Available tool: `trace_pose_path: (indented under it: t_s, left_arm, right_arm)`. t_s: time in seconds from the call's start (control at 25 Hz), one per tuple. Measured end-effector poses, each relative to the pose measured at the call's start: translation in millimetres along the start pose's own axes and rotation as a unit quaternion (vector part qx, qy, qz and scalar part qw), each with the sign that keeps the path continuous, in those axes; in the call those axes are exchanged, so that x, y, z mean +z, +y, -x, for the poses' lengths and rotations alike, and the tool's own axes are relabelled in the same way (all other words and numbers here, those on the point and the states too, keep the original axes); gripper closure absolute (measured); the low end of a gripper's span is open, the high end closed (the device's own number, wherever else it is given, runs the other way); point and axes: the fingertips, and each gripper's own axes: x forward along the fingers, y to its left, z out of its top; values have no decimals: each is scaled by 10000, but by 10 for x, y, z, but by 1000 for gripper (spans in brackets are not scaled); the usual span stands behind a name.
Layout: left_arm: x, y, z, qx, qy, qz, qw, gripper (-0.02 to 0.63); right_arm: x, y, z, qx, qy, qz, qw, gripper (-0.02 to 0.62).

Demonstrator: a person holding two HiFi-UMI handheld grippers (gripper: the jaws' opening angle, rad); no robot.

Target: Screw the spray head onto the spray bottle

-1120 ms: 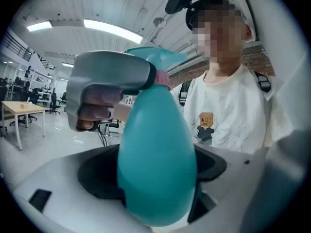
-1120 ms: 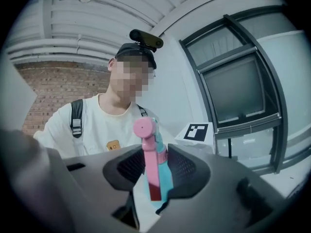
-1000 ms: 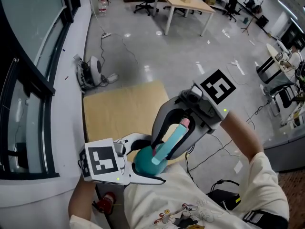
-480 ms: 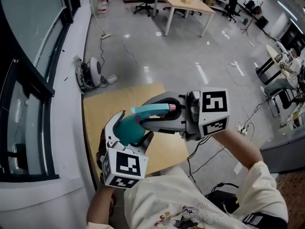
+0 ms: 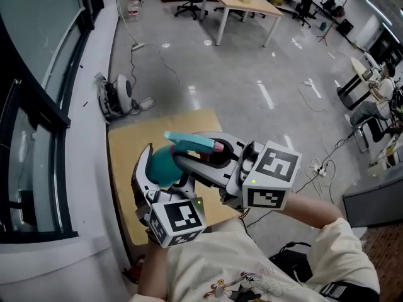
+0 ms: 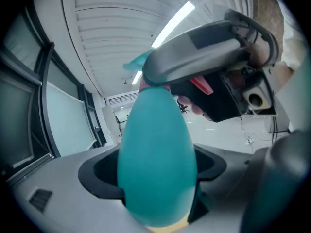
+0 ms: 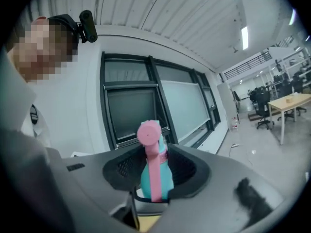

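Note:
My left gripper (image 5: 159, 168) is shut on the dark teal spray bottle (image 5: 162, 162), which stands over the wooden table (image 5: 129, 145). The same bottle (image 6: 158, 164) fills the left gripper view between the grey jaws. From the right, my right gripper (image 5: 190, 150) reaches in, shut on the light teal and pink spray head (image 5: 189, 141). The head lies level at the bottle's top; the joint between them is hidden. In the right gripper view the spray head (image 7: 154, 164) stands between the jaws, pink trigger toward the camera. The right gripper's fingers (image 6: 204, 64) cross above the bottle.
A window wall and white sill (image 5: 82, 168) run along the left. A small round machine with a cable (image 5: 121, 93) lies on the grey floor beyond the table. A wooden desk (image 5: 242, 4) and office chairs stand far back.
Both grippers have swung round: the left cube came toward my body with the bottle now raised ahead, and the right gripper turned from pointing down to level, bringing the spray head to the bottle's top.

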Motion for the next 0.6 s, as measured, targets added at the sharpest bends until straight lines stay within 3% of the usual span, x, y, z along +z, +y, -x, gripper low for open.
trace_pose_path:
  t_s: [0.04,0.12,0.24,0.4,0.48,0.6]
  left_arm:
    - [13,-23,8,-103,-42,80,9999,181]
    - [40,-85,31,-464,-172,272,9984,181]
    - [55,-114,56,-1006,-360,404,9935,181]
    - [51,-106,171,-1850,-490,132,9814,181]
    - [86,-178,307,-2679,-758,292,9600,181]
    - [184,-321,631,-4084,-1222,454,9035,181]
  right_arm:
    - [0,7,7,-60,-1,77,10000,461]
    - [-28,62,46,100,124,224,9996,337]
    - [14,166,242,760,217,475,9957,313]
    - [189,324,543,1535,103,1149,9814,313]
    - [197,361,611,1830,183,1328,9739,313]
    - [229,451,619,2322,265,1632,9585,313]
